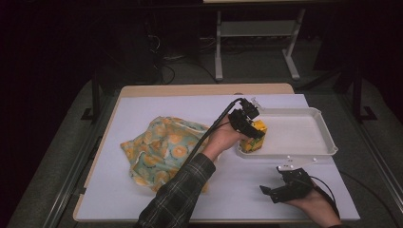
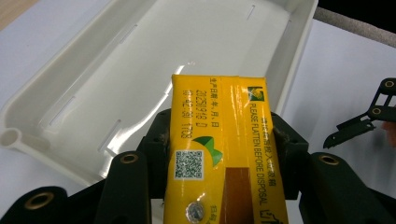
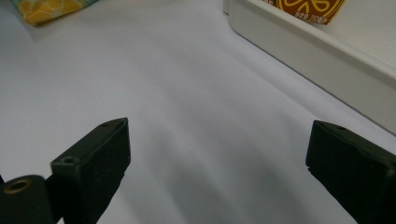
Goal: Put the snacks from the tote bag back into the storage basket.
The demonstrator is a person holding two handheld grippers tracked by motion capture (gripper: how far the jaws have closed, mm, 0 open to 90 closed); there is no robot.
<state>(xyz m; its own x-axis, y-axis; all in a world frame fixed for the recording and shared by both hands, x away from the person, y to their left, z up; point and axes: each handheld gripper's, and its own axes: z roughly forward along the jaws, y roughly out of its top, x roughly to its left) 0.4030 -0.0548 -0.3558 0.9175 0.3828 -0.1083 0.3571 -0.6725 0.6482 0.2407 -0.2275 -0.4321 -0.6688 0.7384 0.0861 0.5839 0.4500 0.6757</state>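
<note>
Yellow drink carton [image 2: 219,149] sits clamped between the jaws of the left gripper [image 1: 247,124], one black jaw pressed to each long side, printed face up toward the camera, far end sticking out beyond the jaw tips. Ahead of and below those jaws lies the white tray [image 2: 60,100]; in the high view the carton is over the tray's near-left corner, at or just inside the rim, and whether it touches the tray floor cannot be told. The tray interior beyond the jaws looks bare. Right gripper [image 1: 287,186] rests low on the bench [image 1: 237,190], just outside the tray's near wall, jaws spread wide with nothing between them; in its own view the tray wall runs past the right jaw and a patterned corner of the cloth bag [image 1: 161,149] shows far off beyond the left jaw. That bag lies crumpled behind the left hand [image 1: 223,140], well apart from the tray. Judgement: carton is likely being set into the tray. Risks: release while it overhangs the rim would tip it back onto the bench; a hard squeeze could buckle the thin carton walls; a push against the rim could slide the light tray, since the right gripper is not bracing it.
</note>
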